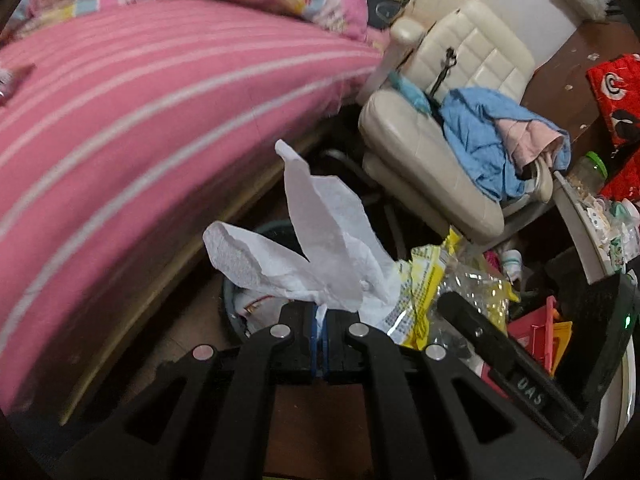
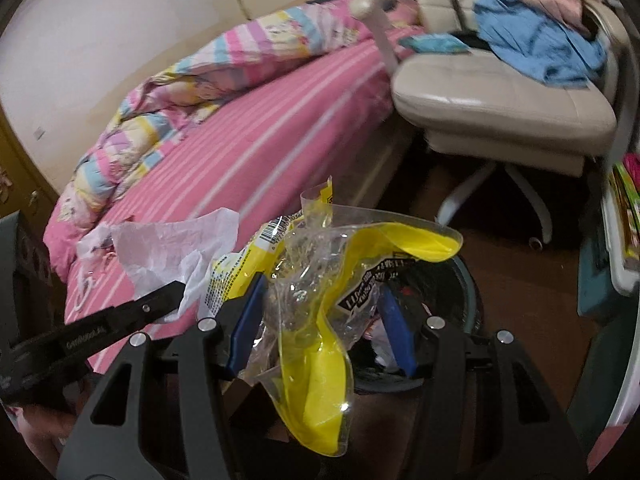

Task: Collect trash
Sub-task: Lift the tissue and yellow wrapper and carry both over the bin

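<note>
The left gripper (image 1: 320, 320) is clamped tight on a white tissue (image 1: 320, 240), pinched between its blue pads with the crumpled sheet fanning up and away. The right gripper (image 2: 320, 316) stands wide apart, a yellow-and-clear wrapper (image 2: 320, 312) lying loose between its blue fingers (image 2: 244, 328); whether either pad presses it I cannot tell. Both pieces of trash hang over a dark round bin (image 1: 256, 232), the tissue left of the wrapper (image 1: 424, 292) and just beside it. The left view shows the bin's far rim and some white paper inside (mostly hidden behind the tissue), while the right view shows its right rim (image 2: 472, 292) curving below the wrapper. Only the left view catches the cluttered desk (image 1: 560, 76) at far right, with a red box (image 1: 620, 92) on it. Only the right view shows the whole pink striped bed (image 2: 248, 148), its bunched quilt (image 2: 160, 116) and the wall behind. The cream chair (image 2: 500, 100) with blue clothes (image 2: 536, 40) appears in both.
</note>
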The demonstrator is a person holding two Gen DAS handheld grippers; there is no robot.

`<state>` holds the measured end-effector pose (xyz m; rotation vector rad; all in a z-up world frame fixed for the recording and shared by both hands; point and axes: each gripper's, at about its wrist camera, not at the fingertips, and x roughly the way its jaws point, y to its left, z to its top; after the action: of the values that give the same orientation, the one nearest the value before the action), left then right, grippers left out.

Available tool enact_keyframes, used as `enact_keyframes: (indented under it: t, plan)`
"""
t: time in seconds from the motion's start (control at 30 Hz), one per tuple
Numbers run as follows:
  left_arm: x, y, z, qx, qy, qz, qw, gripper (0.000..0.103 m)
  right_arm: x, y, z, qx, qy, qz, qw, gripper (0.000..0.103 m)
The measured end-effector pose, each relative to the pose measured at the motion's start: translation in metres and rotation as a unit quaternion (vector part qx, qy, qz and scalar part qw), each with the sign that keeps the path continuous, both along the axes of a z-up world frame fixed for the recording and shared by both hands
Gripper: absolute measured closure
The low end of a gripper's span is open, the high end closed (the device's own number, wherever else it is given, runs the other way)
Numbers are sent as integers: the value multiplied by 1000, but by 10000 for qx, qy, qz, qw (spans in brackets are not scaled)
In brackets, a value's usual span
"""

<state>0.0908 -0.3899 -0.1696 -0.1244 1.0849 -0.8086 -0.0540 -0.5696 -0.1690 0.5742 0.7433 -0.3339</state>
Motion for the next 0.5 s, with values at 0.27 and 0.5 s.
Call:
enact_keyframes:
  t: [0.27, 0.5]
  plan:
    - [20, -53, -50, 439, 389, -312, 9978, 102, -5, -32, -45, 208, 433, -324, 9983, 47]
    - [26, -89, -85, 718, 651, -588, 9936, 102, 0, -45, -76, 320, 765, -425, 9956, 47]
